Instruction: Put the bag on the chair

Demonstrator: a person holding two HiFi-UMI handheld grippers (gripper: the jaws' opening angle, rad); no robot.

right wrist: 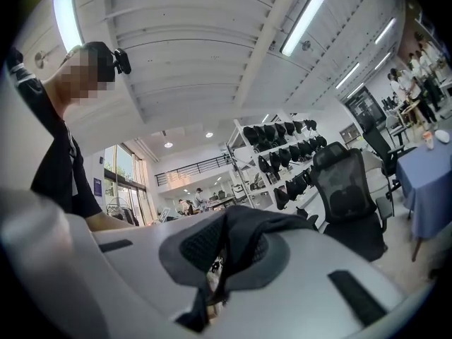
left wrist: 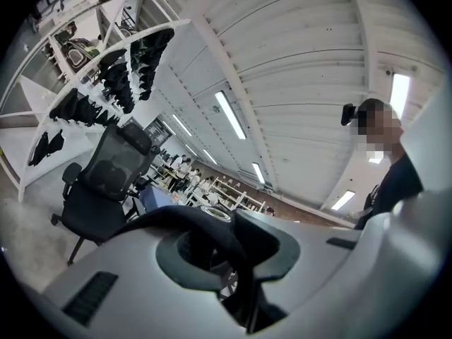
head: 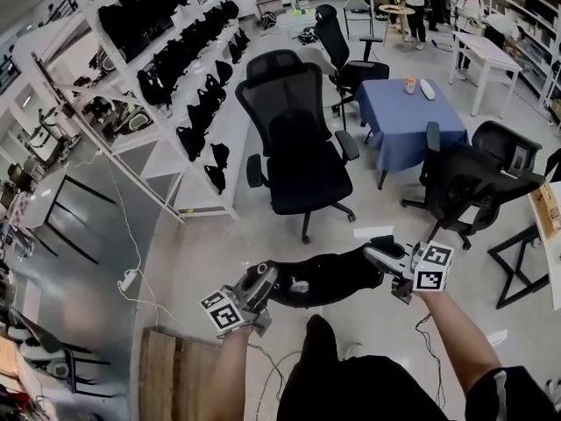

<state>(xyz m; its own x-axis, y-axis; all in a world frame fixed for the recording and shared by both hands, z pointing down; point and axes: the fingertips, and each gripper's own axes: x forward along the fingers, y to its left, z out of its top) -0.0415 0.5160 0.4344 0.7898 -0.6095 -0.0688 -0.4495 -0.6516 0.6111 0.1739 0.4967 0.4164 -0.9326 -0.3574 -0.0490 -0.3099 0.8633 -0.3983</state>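
The black bag [head: 329,274] hangs in the air between the two grippers, short of the black office chair [head: 298,160], whose seat is bare, so the placing is yet to do. The left gripper [head: 263,281] has its fingers pinched on one end of the bag; the right gripper [head: 379,257] clamps the other end. What the bag holds cannot be seen. The white shelving [head: 232,125] carries rows of black bags.

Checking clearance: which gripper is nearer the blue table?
Right. The right gripper, shut on the bag, is on the table's side, short of its near edge. The left gripper holds the bag's other end, farther from the table.
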